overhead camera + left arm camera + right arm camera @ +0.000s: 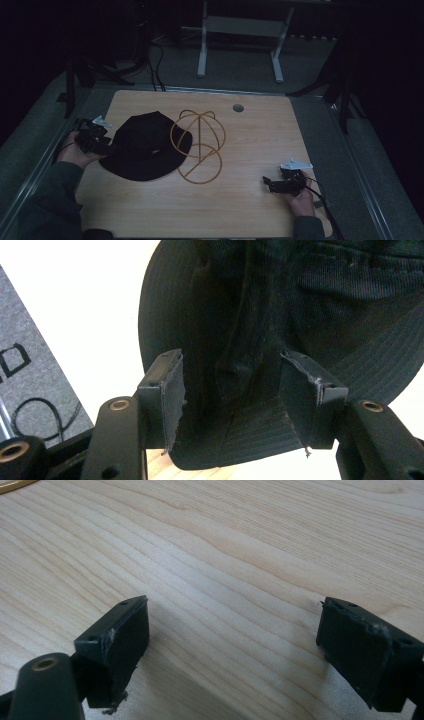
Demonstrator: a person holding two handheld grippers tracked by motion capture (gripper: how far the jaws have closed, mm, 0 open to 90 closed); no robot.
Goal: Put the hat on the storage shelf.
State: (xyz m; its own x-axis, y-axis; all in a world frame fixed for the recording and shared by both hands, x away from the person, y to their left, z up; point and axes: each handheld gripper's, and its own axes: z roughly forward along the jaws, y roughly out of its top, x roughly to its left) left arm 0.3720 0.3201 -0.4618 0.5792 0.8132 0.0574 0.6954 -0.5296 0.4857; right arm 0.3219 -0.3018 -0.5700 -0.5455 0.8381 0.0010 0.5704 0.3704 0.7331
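At nine o'clock on the worktop [260,150], the spread left hand-held gripper [106,144] should back straight off the black hat [142,145] brim without snagging.

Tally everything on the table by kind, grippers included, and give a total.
Black hat: 1
Gold wire hat stand: 1
Handheld grippers: 2, left gripper and right gripper
Total: 4

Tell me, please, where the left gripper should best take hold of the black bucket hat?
Probably the brim of the black bucket hat, from its left edge, where the left gripper already straddles it with jaws apart. The brim is thin and flat, and the crown looks bulkier.
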